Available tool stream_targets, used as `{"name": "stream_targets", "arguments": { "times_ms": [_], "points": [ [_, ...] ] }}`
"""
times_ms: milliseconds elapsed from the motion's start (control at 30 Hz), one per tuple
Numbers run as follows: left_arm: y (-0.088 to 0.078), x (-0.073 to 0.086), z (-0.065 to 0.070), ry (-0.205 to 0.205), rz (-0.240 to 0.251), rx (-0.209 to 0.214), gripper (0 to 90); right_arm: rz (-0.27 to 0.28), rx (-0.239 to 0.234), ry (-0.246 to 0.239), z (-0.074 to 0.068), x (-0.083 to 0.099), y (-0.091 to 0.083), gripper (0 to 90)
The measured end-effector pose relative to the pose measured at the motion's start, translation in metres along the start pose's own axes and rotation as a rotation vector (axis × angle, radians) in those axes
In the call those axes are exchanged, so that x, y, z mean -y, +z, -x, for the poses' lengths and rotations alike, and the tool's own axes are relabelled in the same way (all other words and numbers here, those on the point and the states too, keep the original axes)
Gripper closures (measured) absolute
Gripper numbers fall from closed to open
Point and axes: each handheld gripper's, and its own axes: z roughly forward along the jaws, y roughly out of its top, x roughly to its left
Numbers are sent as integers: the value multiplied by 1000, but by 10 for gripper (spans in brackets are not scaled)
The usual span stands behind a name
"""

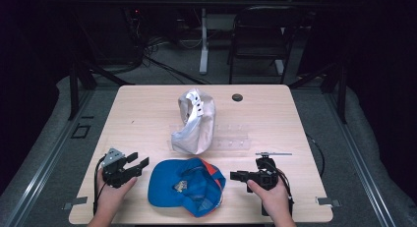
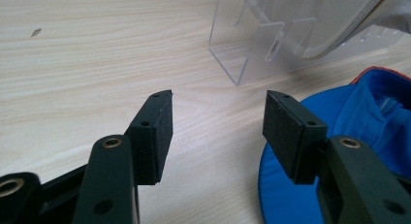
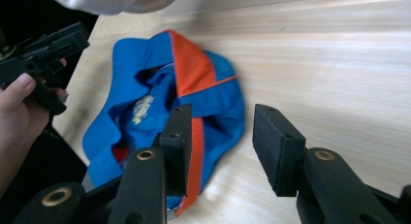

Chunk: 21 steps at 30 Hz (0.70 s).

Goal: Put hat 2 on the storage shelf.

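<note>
A blue cap (image 1: 186,185) with an orange panel lies upside down near the table's front edge, between the two grippers. A silvery white cap (image 1: 194,121) rests on a clear acrylic stand (image 1: 231,137) at mid-table. My left gripper (image 1: 138,159) sits left of the blue cap, open and holding nothing. In the left gripper view its fingertips (image 2: 218,117) hover over bare wood, the blue cap (image 2: 368,112) at right and the stand (image 2: 252,54) ahead. My right gripper (image 1: 233,176) points left at the cap, open. In the right gripper view (image 3: 220,132) its jaws stand just short of the blue cap (image 3: 145,103).
A small black round object (image 1: 237,97) lies near the table's far edge. A dark chair (image 1: 265,30) and a white table leg (image 1: 203,45) stand beyond the table. Bare wood stretches left of the stand. The other hand's gripper (image 3: 43,49) shows at the left of the right gripper view.
</note>
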Motion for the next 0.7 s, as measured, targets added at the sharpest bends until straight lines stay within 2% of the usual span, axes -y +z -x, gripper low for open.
{"name": "stream_targets", "arguments": {
  "times_ms": [33,100,133,267,300,367,400,433,467,500,533,567,633,700],
  "points": [
    [-2,0,-2,-9,5,0,452,-29,-15,-13,-4,0,5,593],
    [-2,0,-2,-9,11,-2,453,-43,-18,-20,-7,1,8,593],
    [-4,-1,-3,-5,8,-8,453,-74,-35,-42,-12,2,13,594],
    [-1,-2,-4,-14,12,-3,456,-102,-49,-70,-19,3,22,584],
    [1,-3,-4,-20,17,0,456,-123,-32,-83,-20,3,27,584],
    [6,-6,-3,-16,13,4,456,-122,-33,-84,-19,5,31,584],
    [11,-7,-1,3,4,9,456,-146,-6,-88,-18,8,36,587],
    [11,-7,-1,3,4,9,456,-146,-6,-88,-18,8,36,587],
    [14,-6,1,26,-3,10,456,-171,19,-97,-17,10,36,592],
    [14,-6,2,37,-19,11,457,-180,24,-92,-14,11,37,598],
    [15,-6,3,42,-12,9,459,-187,21,-83,-13,11,36,599],
    [14,-6,3,43,-16,14,460,-177,-13,-55,-10,12,37,600],
    [13,-7,3,36,-3,17,460,-191,-52,-28,-7,13,40,613],
    [12,-7,3,47,-3,9,460,-206,-64,-25,-6,15,44,615]
  ]
}}
